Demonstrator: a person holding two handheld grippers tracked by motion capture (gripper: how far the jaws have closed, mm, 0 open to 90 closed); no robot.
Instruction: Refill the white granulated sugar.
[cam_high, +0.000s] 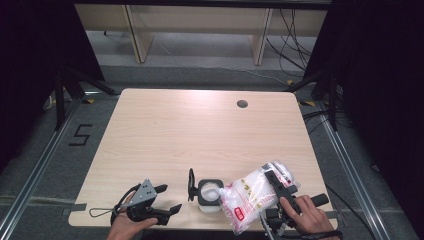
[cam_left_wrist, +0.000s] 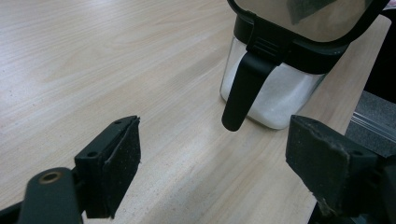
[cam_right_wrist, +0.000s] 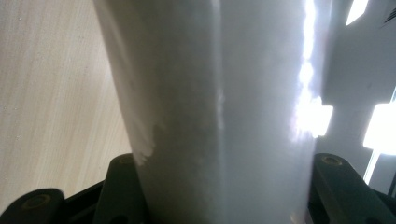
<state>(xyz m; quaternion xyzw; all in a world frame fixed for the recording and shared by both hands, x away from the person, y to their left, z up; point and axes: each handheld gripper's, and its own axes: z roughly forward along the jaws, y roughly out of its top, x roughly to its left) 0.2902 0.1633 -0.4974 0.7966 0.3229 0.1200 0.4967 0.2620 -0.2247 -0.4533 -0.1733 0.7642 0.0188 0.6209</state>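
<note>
A clear square container (cam_high: 209, 196) with a black rim stands near the table's front edge. Its black lid (cam_high: 191, 184) is flipped up on its left side, and white powder lies inside. In the left gripper view the container (cam_left_wrist: 275, 95) is just ahead, with a black latch tab (cam_left_wrist: 243, 88) hanging down its side. My left gripper (cam_high: 170, 198) (cam_left_wrist: 212, 140) rests open on the table left of it, nothing between its pads. My right gripper (cam_high: 266, 182) (cam_right_wrist: 224, 186) is shut on a plastic bag of white powder (cam_high: 250, 192) (cam_right_wrist: 219, 102), tilted with its lower end beside the container's right edge.
The wooden table (cam_high: 200, 130) has a round cable hole (cam_high: 242, 104) at the back right. The container and both grippers are close to the front edge. Black stand legs (cam_high: 65, 90) and cables (cam_high: 320, 115) flank the table on the floor.
</note>
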